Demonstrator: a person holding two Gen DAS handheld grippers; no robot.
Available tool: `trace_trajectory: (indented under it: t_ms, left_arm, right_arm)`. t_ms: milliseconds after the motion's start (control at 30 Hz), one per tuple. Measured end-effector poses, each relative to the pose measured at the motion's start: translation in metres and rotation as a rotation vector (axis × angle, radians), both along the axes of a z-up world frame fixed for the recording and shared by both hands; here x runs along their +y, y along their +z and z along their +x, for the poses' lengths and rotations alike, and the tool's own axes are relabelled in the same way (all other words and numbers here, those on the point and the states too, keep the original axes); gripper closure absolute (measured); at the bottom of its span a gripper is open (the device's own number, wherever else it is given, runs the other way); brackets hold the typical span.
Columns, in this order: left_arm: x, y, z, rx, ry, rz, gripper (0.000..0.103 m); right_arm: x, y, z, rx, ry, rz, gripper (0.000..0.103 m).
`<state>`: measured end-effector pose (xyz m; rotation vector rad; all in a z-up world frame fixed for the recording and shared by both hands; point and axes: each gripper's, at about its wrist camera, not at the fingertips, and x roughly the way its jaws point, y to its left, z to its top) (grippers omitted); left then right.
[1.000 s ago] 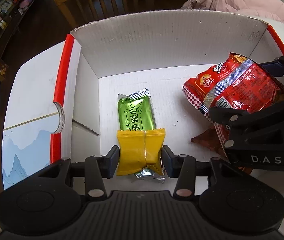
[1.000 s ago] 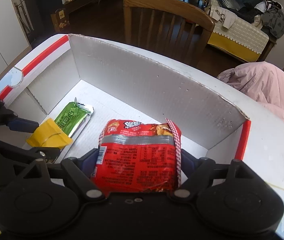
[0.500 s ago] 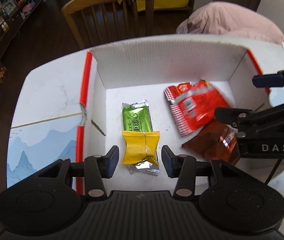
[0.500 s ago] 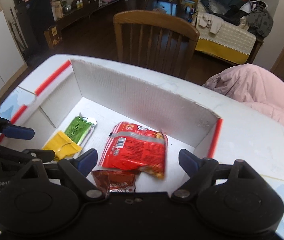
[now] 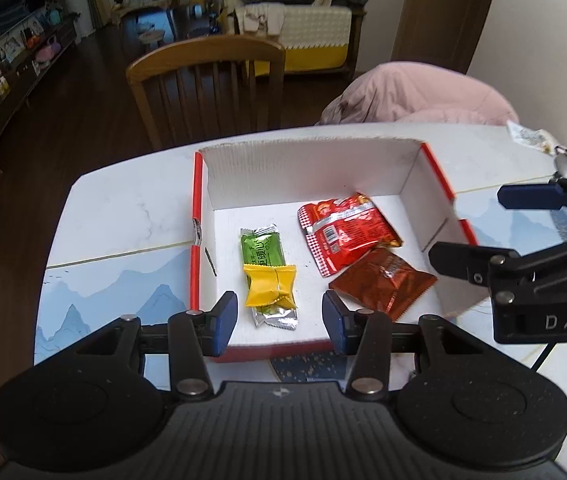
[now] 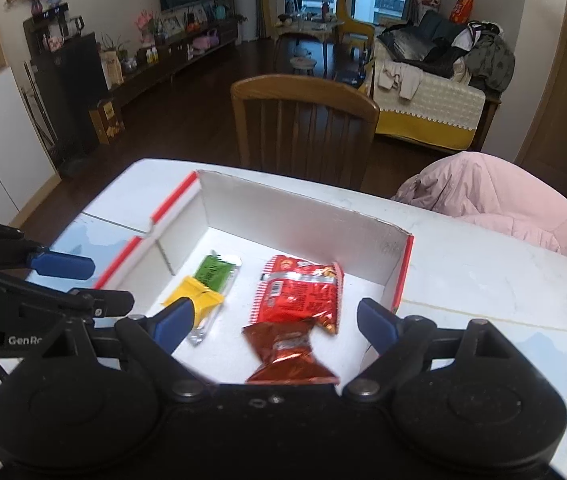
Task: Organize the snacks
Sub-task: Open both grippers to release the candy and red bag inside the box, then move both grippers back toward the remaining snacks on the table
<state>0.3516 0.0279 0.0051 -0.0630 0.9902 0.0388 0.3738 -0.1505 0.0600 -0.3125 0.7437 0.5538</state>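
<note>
- Left wrist view: my left gripper [image 5: 279, 318] hangs above the near edge of the box [image 5: 307, 152], jaws apart with nothing between them. In the box, a yellow packet [image 5: 270, 289] lies across a green packet [image 5: 262, 249] on the left; a red bag [image 5: 345, 232] overlaps a brown packet [image 5: 381, 282] on the right.
- Right wrist view: my right gripper [image 6: 274, 322] is spread wide and empty, over the same box.

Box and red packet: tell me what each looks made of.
Box: seemingly corrugated cardboard, matt white inside, fluted ribbing showing on its walls, red edge strips. Red packet: probably glossy plastic or foil film, judging by its shiny crinkles and serrated seams.
</note>
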Motion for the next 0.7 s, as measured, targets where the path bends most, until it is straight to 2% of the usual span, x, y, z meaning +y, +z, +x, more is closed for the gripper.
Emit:
trace_trajectory:
  t_ms: [133,300,433,700]
  left_arm:
    - [0.003,0.016,-0.025,-0.057,0.001,0.003,0.058]
    - [0.007,0.029,-0.054,-0.108,-0.007,-0.018,0.057]
    - [0.004,0.035,-0.073,-0.134,-0.034,-0.020,0.050]
    - [0.003,0.037,-0.106,-0.151,-0.076,-0.044,0.050]
  right_arm:
    - [-0.004,0.010,-0.027,-0.009,-0.008,0.049,0.014]
    - [-0.012,0.021,-0.060,-0.024,-0.021,0.101,0.006]
    - [-0.015,0.024,-0.084,-0.044,-0.033,0.112,0.006]
    - [-0.021,0.019,-0.125,-0.076,-0.052,0.133,0.004]
